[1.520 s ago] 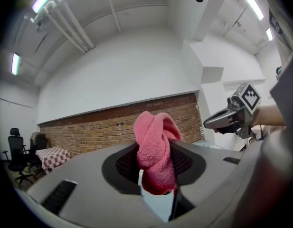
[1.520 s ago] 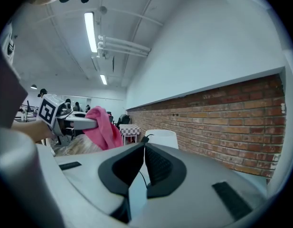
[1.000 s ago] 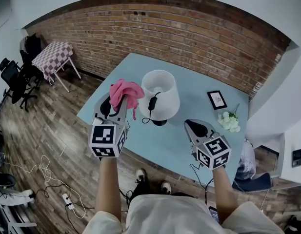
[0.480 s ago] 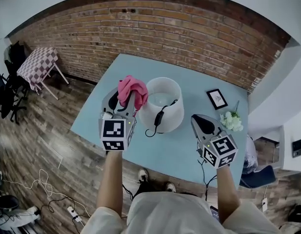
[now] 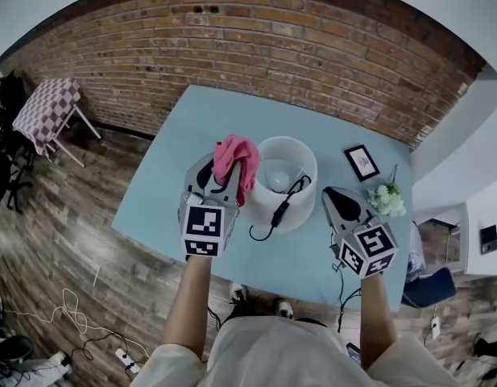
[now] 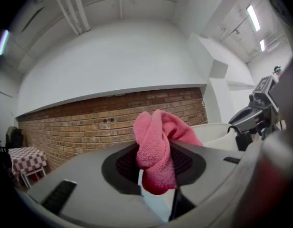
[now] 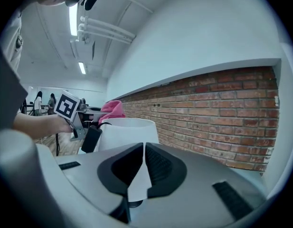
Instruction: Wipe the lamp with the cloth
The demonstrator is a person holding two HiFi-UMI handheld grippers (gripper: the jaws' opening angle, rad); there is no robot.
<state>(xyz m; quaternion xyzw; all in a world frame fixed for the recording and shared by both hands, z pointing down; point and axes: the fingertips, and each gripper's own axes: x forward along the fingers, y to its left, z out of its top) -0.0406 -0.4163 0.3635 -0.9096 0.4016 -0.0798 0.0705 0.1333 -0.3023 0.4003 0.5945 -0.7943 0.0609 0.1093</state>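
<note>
The pink terry cloth [image 5: 236,158] is clamped in the left gripper [image 5: 222,176]. In the left gripper view the pads press on a bunched fold of the cloth [image 6: 158,151], and the rest of it rises above the jaws.

The white fabric-shaded table lamp [image 5: 308,208] stands upright at the middle of the frame on the pale blue table [image 5: 167,192]. Its shade opening faces up and a black cord with an inline switch [image 5: 282,212] hangs down the near wall.

**Governing relation.** In the head view the lamp lies directly to the right of the left gripper's fingertips. The cloth sits against the upper left edge of the shade; whether it touches cannot be told. The shade's long axis is vertical, so a wipe would likely run down or around the wall.

The right gripper [image 5: 338,202] sits at the lamp's lower right, close but apart. In the right gripper view its jaws [image 7: 142,163] are drawn almost together with nothing between them, and the lamp [image 7: 127,132] stands ahead and to the left.

The left gripper is the nearer and the one carrying the cloth.
</note>
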